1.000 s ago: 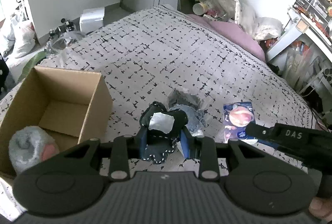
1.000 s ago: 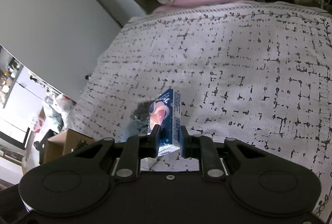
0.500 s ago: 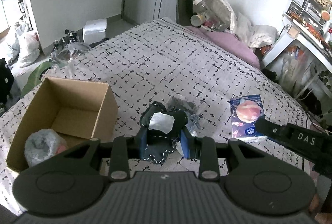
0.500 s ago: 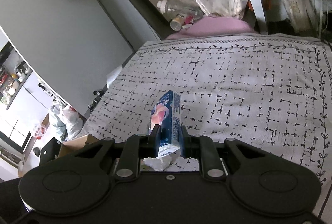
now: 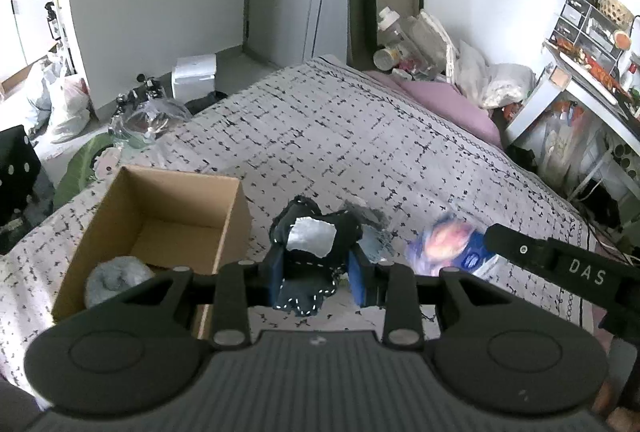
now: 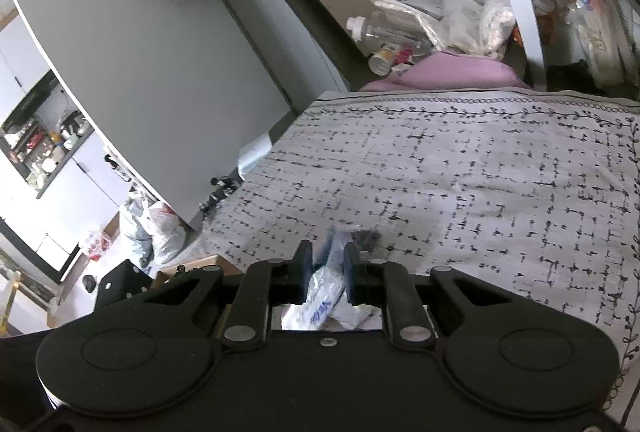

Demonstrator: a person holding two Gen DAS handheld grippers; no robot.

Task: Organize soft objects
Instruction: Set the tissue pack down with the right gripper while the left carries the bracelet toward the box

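My left gripper (image 5: 318, 274) is shut on a dark cloth item with a white label (image 5: 312, 252), held above the bed just right of an open cardboard box (image 5: 160, 216). A grey fuzzy soft object (image 5: 116, 282) lies in the box's near corner. My right gripper (image 6: 324, 272) is shut on a blue and white soft pack (image 6: 324, 296); the pack shows blurred in the left wrist view (image 5: 448, 246), with the right gripper's arm (image 5: 560, 264) beside it. A grey crinkled bag (image 5: 370, 222) lies on the bed behind the cloth.
The patterned bedspread (image 5: 340, 136) stretches ahead. A pink pillow (image 5: 444, 100) and clutter of bottles sit at the headboard. A white desk (image 5: 560, 100) stands right of the bed. Bags and a white box (image 5: 194, 72) lie on the floor at left.
Both grippers have risen. The right gripper has swung its pack leftward toward the left gripper; the pack now sits lower between the fingers and appears blurred.
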